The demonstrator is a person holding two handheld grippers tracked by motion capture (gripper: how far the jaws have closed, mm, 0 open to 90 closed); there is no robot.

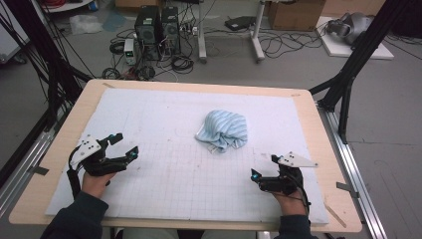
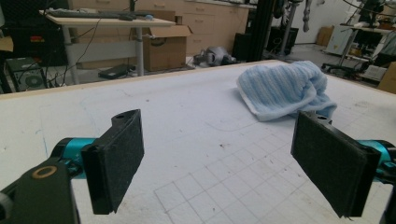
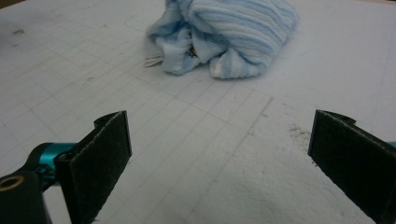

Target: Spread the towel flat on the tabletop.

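The crumpled blue striped towel [image 1: 222, 130] sits bunched in a loose heap on the white gridded mat [image 1: 164, 149], a little toward three o'clock of the mat's centre and up toward twelve. Nothing touches it. In your right gripper view the towel [image 3: 229, 35] lies at twelve o'clock ahead of the jaws, with a fold open toward you and a small tag poking out on its nine o'clock side. In your left gripper view the towel [image 2: 285, 88] lies out at about one o'clock, well beyond the jaws, its white hem turned toward you.

Your right gripper [image 1: 263, 168] rests near the mat's lower edge, at about five o'clock from the towel and apart from it; its jaws stand wide open with bare mat between them. Your left gripper [image 1: 124, 145] is at about eight o'clock from the towel, well apart from it, and its jaws are spread wide as well, holding nothing.

The mat covers most of the wooden table [image 1: 318, 124]. Beyond the table's twelve o'clock edge, on the floor, stand two computer towers [image 1: 158, 27] among loose cables, with a cardboard box [image 1: 296, 14] farther toward one o'clock.
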